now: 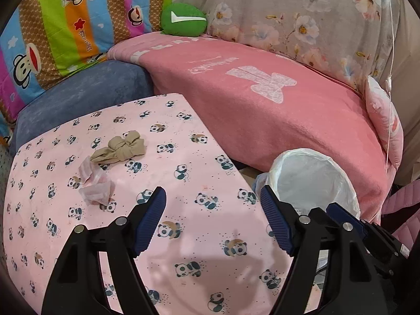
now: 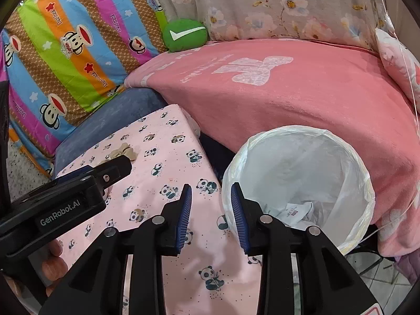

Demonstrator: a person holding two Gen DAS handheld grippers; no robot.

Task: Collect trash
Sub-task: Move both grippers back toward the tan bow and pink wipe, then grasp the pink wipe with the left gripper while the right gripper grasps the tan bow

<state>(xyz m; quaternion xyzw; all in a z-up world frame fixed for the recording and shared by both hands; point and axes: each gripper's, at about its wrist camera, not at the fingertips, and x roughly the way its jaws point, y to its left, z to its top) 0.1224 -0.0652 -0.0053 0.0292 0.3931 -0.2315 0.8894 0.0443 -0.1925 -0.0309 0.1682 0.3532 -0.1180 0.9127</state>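
Observation:
A crumpled pink-white wrapper [image 1: 95,187] and a knotted beige cloth scrap [image 1: 119,151] lie on the panda-print table [image 1: 183,157]. The beige scrap also shows in the right wrist view [image 2: 126,151]. A bin lined with a white bag [image 1: 312,178] stands right of the table, with some trash at its bottom [image 2: 296,214]. My left gripper [image 1: 213,202] is open and empty over the table, right of the wrapper. My right gripper [image 2: 211,199] is open and empty, over the table's right edge beside the bin [image 2: 302,178]. The left gripper's body [image 2: 65,202] shows in the right wrist view.
A pink blanket [image 1: 262,99] covers the sofa behind. A blue cushion [image 1: 86,92], a striped monkey-print quilt [image 1: 65,26], a green pillow [image 1: 183,19] and a floral cover [image 1: 288,13] lie around it. A thin white cord [image 1: 391,52] hangs at the right.

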